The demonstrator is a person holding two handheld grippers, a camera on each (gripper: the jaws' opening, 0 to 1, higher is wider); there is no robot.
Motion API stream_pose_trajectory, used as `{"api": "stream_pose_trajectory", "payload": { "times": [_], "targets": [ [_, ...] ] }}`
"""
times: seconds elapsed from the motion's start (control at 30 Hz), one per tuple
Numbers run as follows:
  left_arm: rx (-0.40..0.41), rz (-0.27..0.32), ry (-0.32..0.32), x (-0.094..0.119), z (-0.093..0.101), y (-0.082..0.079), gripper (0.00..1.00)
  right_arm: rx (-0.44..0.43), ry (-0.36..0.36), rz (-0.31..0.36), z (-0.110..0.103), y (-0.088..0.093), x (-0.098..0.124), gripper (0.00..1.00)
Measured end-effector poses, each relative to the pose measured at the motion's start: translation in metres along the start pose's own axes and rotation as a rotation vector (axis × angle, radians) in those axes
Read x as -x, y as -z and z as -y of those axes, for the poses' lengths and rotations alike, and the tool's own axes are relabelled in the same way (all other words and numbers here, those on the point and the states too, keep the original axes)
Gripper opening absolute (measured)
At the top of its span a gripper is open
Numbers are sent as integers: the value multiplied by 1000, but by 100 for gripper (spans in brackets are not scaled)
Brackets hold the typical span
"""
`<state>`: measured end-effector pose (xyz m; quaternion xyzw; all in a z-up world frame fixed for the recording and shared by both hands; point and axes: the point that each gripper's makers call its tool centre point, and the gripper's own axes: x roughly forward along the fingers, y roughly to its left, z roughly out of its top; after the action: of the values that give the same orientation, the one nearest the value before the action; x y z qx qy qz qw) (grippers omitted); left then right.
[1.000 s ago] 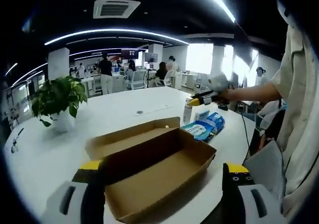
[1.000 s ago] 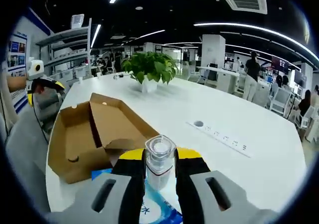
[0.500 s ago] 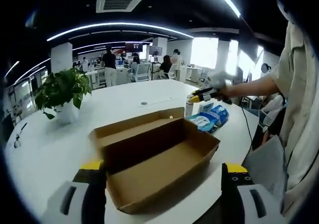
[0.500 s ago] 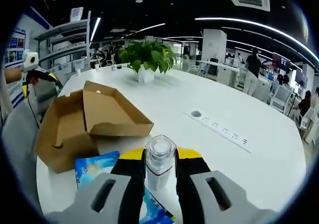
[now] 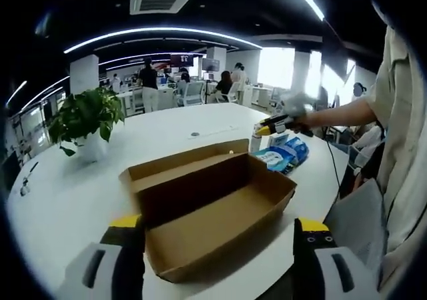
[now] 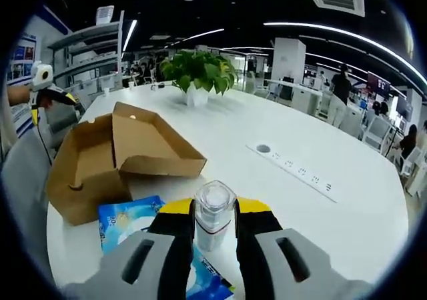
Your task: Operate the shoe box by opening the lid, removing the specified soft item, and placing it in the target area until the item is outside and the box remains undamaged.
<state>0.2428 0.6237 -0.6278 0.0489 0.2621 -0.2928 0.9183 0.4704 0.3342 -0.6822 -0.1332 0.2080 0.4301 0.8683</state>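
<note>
Now, the shoe box [image 5: 210, 213] sits straight ahead of the left gripper [image 5: 217, 273], just beyond and between its two jaws, lid flipped right back and the inside bare cardboard as far as can be seen. In the right gripper view that same box lies off to the left of the jaws, lid flap standing up. And the soft item? Looks like it's the blue tissue pack [image 6: 133, 223], lying flat on the white table [image 6: 320, 227] directly under and to the left of the right jaws, outside the box, just beside its near end.

That pack should be light and squashy, with a slick plastic wrap, so my call is a pinch across the middle of its width rather than at a corner, where the film would slide out. The box is thin card, light and easy to crease; best handled by its walls, gently.

The right gripper [image 6: 213, 223] isn't free, though: its jaws are closed snug around a small clear bottle [image 6: 213, 210], cap up. The left jaws stand wide apart, holding nothing.

Further out, a potted plant [image 6: 198, 80] stands beyond the box, and a power strip [image 6: 297, 173] runs off right of the right jaws, well apart. Neither blocks anything; the bottle is the real obstacle to gripping the pack.
</note>
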Motion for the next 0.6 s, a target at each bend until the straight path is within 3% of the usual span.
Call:
{"api": "stream_pose_trajectory", "payload": {
  "times": [0.33,0.6],
  "targets": [
    [3,6,-56,6,-12,3,83,-3,17,-6,-1,-2,4,23],
    [9,-18,-154,8,-34,12,69,-13,45,8,-3,-13,13,27]
  ]
}}
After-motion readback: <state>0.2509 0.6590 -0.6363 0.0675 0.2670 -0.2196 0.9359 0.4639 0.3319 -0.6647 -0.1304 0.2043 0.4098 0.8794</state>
